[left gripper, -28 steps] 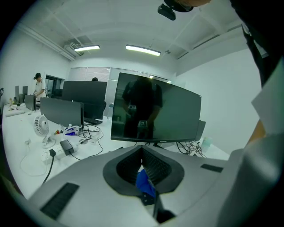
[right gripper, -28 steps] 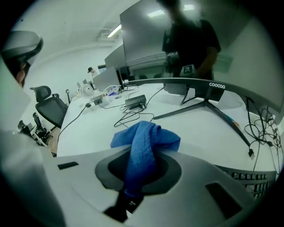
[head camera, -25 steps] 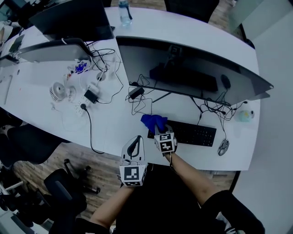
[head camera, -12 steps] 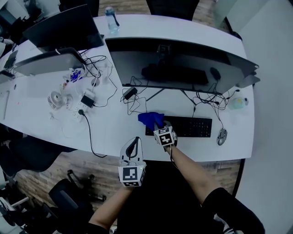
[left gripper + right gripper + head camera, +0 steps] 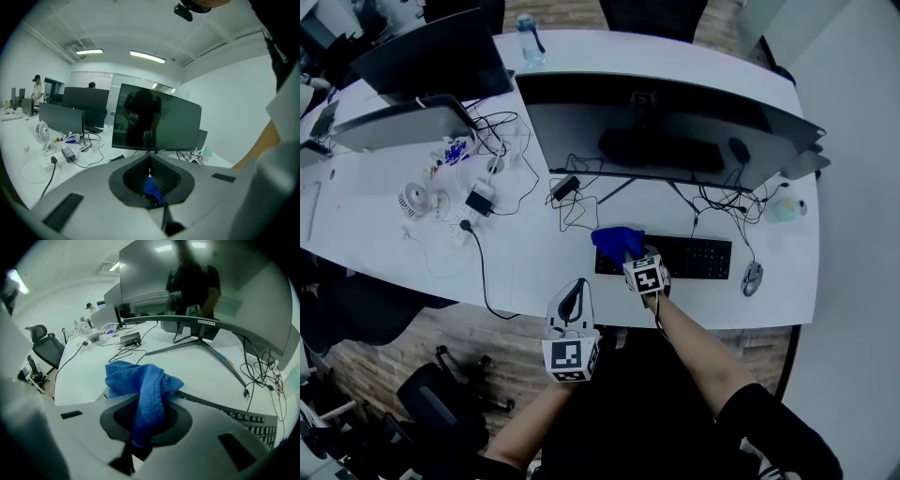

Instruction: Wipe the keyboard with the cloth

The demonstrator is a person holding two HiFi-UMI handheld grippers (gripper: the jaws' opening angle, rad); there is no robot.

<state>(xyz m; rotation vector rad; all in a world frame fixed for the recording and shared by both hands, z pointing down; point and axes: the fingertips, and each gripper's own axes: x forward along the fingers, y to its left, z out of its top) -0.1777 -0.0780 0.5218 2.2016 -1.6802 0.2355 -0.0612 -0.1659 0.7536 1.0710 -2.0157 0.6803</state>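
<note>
Right gripper [image 5: 634, 255]: fingers clamped on crumpled blue terry cloth [image 5: 614, 239] | cloth: on left end of flat black keyboard [image 5: 698, 258], near white counter's [image 5: 525, 272] front edge | left gripper [image 5: 577, 285]: fingers pressed together, holding nothing, by that edge.

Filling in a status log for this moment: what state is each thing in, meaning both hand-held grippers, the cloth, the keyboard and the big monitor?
Left hand-held gripper: jaws together, holding nothing.
Right hand-held gripper: jaws closed on the cloth.
Cloth: bunched up, lying over the keyboard's left end.
Keyboard: flat on the desk, left end covered.
Monitor: screen dark.
</note>
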